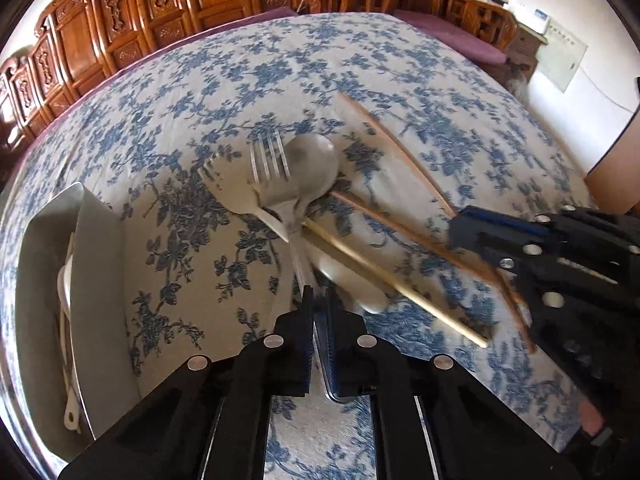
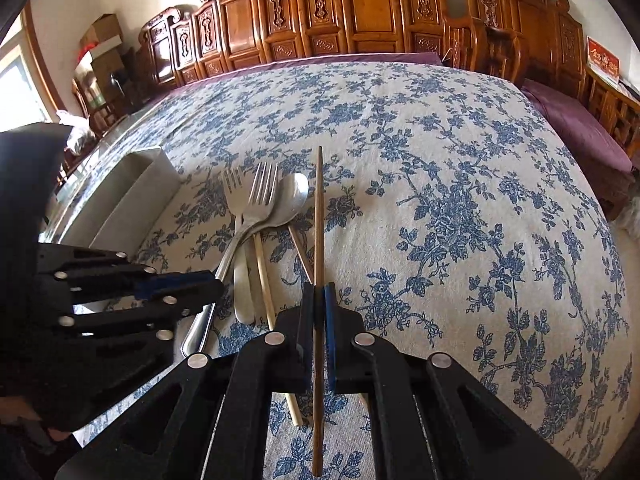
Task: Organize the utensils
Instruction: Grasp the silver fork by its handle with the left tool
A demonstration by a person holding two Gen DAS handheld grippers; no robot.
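Observation:
My left gripper [image 1: 318, 296] is shut on the handle of a metal fork [image 1: 270, 156], whose tines lie on the flowered tablecloth beside a metal spoon [image 1: 316, 160] and a white plastic fork [image 1: 228, 184]. In the right wrist view my right gripper [image 2: 319, 292] is shut on a brown chopstick [image 2: 319, 220] that points away over the cloth. The left gripper [image 2: 208, 284] comes in from the left there, next to the metal fork [image 2: 262, 192] and spoon [image 2: 294, 200]. A pale chopstick [image 2: 264, 276] and another brown one [image 1: 400, 160] lie loose by the pile.
A grey tray [image 1: 100, 264] with white utensils in it stands at the left edge of the table. The blue-flowered cloth [image 2: 440, 160] stretches far and right. Carved wooden panels and chairs [image 2: 360, 12] line the back, with a purple-cushioned bench [image 2: 580, 132] at right.

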